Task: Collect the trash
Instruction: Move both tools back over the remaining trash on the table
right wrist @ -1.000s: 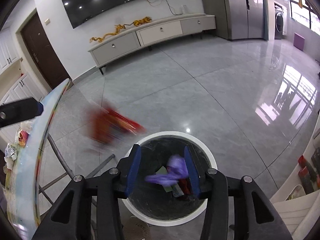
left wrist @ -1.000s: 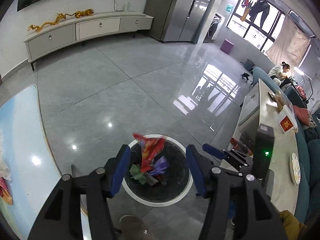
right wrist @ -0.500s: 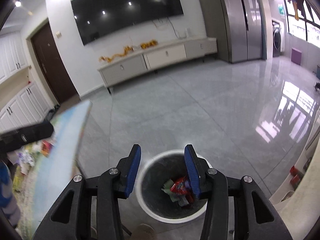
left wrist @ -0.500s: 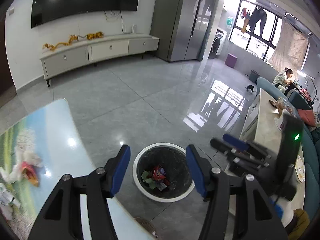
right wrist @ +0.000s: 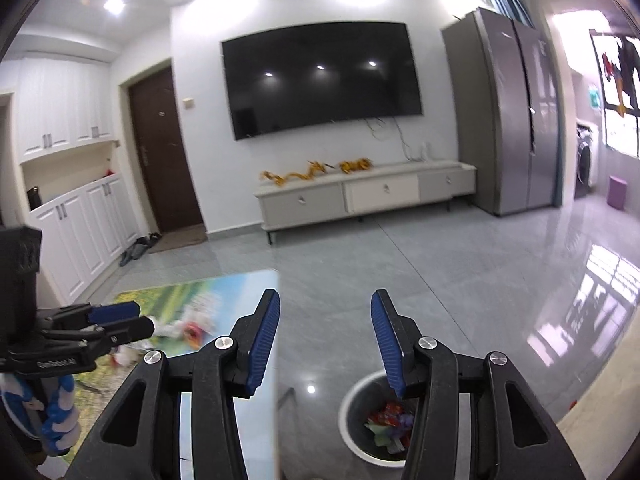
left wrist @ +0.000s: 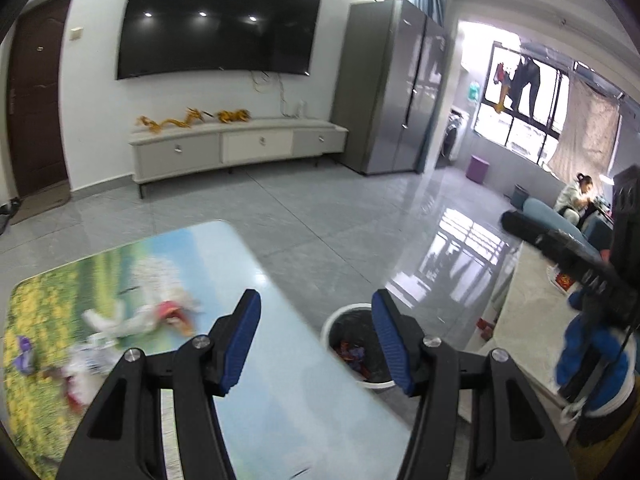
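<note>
blue-padded left gripper (left wrist: 316, 340) stands apart and empty over the printed table (left wrist: 280, 380), right gripper (right wrist: 324, 344) opening with nothing between its pads, wrappers (left wrist: 136, 320) on the table, more in the bin (right wrist: 356, 412) beside it

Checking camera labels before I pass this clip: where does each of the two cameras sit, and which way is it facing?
Left wrist: on the left gripper, looking forward and down across the picture-printed table to the TV wall; the right gripper shows at right.
Right wrist: on the right gripper, jaws opening and empty, facing the same wall; the left gripper and a blue-and-white sleeve show at left.
Shared: trash bin, table, wrappers, TV.
</note>
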Available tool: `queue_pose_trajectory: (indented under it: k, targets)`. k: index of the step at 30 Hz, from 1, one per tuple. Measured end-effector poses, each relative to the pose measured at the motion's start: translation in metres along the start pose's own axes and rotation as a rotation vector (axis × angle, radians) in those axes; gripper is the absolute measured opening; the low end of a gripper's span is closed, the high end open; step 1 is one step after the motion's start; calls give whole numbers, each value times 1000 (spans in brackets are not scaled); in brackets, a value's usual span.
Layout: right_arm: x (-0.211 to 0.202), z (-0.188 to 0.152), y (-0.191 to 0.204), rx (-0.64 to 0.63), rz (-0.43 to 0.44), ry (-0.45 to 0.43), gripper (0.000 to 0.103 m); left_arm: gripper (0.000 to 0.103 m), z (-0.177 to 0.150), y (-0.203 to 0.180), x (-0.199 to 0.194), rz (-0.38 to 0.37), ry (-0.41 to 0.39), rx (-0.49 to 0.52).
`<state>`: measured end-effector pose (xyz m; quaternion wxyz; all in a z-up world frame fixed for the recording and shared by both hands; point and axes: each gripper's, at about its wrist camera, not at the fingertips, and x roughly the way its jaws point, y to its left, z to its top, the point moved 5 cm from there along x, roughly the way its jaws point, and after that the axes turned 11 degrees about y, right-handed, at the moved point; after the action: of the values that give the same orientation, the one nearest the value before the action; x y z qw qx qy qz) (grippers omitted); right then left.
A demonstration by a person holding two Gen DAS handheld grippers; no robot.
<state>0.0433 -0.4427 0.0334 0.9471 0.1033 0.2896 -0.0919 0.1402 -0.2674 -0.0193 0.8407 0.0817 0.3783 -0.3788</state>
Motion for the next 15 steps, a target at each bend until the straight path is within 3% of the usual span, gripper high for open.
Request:
queue_pose_trajectory:
  k: [15]
  targets:
    - [0,15,126,-126,79,27,49,55,-96,182,-88,117,-77,-172]
